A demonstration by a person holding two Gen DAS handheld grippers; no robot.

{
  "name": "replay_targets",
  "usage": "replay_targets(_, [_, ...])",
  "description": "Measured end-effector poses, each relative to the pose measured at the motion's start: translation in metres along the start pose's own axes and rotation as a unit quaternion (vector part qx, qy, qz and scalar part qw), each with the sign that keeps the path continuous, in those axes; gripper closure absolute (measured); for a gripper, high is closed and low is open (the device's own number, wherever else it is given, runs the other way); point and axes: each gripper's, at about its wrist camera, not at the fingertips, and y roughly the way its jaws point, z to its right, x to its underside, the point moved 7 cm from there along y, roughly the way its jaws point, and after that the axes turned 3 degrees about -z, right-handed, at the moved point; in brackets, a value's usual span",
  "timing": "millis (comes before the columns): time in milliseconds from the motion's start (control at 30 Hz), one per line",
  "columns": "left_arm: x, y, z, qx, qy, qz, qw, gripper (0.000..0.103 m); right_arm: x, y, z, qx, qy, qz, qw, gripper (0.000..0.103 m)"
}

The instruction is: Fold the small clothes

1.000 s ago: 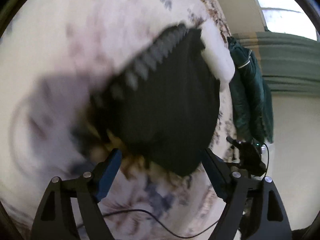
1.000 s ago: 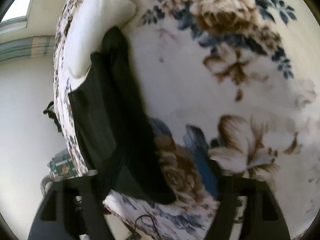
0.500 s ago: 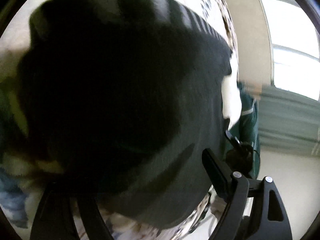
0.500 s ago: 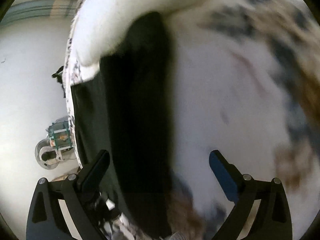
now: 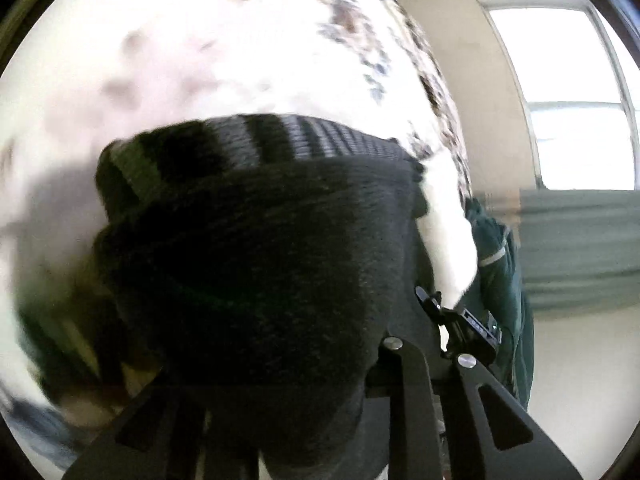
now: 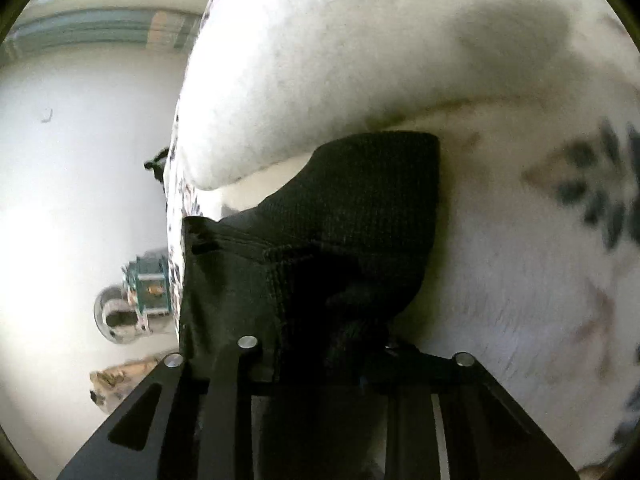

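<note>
Cream floral bedding (image 5: 248,48) covers the bed in both wrist views, and on it lies the one dark thing of the task, a black knit garment with a grey-striped ribbed band (image 5: 256,264).

Nearest in the left wrist view, the left gripper (image 5: 280,392) has the garment's near edge bunched between its fingers, which are closing on the cloth; their tips are buried in the fabric. Nearest in the right wrist view, the right gripper (image 6: 320,364) likewise has its fingers closing, with a gathered fold of the same garment (image 6: 340,240) between them.

Beyond the garment in the left view, its striped band lies flat, then open bedding. On the garment's right side a plump white pillow (image 5: 444,248) touches it, at the bed's edge. Just past that edge hangs a dark green jacket (image 5: 500,280), and a small black clamp-like device (image 5: 460,320) sits close below the pillow. Farther off are a pale wall and a bright window (image 5: 560,80).

In the right view the pillow (image 6: 320,60) overlaps the garment's far edge; the garment's left side hangs over the bed's edge, with bare floor (image 6: 60,200) beyond.
</note>
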Motion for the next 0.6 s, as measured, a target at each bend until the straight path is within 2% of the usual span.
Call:
replay_targets(100, [-0.011, -0.019, 0.01, 0.013, 0.027, -0.023, 0.9993, 0.084, 0.017, -0.012, -0.006, -0.022, 0.031, 0.034, 0.999, 0.082])
replay_targets(200, [-0.023, -0.046, 0.008, 0.039, 0.016, -0.049, 0.9979, 0.084, 0.059, -0.032, -0.022, -0.043, 0.053, 0.053, 0.996, 0.084])
replay_targets(300, [-0.024, -0.067, 0.002, 0.038, 0.03, -0.099, 0.994, 0.085, 0.141, -0.055, -0.03, -0.059, 0.091, 0.066, 0.992, 0.085])
replay_targets(367, [-0.021, -0.069, -0.003, 0.028, 0.048, -0.143, 0.9881, 0.084, 0.2, -0.065, -0.026, -0.062, 0.134, 0.07, 0.987, 0.085])
replay_targets(400, [-0.015, -0.066, -0.009, 0.021, 0.063, -0.173, 0.9826, 0.084, 0.23, -0.067, -0.024, -0.062, 0.159, 0.071, 0.983, 0.085])
replay_targets(433, [-0.008, -0.058, -0.018, -0.003, 0.083, -0.208, 0.9745, 0.081, 0.268, -0.067, -0.02, -0.059, 0.189, 0.067, 0.978, 0.085])
replay_targets(467, [-0.004, -0.05, -0.027, -0.021, 0.093, -0.229, 0.9687, 0.075, 0.291, -0.066, -0.017, -0.053, 0.202, 0.064, 0.976, 0.085])
replay_targets(500, [-0.003, -0.045, -0.035, -0.026, 0.095, -0.239, 0.9659, 0.063, 0.312, -0.063, -0.012, -0.043, 0.215, 0.059, 0.974, 0.086])
replay_targets(533, [-0.002, -0.04, -0.046, -0.04, 0.092, -0.24, 0.9655, 0.05, 0.328, -0.057, -0.006, -0.039, 0.229, 0.051, 0.971, 0.087])
replay_targets(600, [-0.004, -0.034, -0.06, -0.033, 0.073, -0.233, 0.9693, 0.042, 0.347, -0.045, 0.007, -0.011, 0.238, 0.05, 0.97, 0.087])
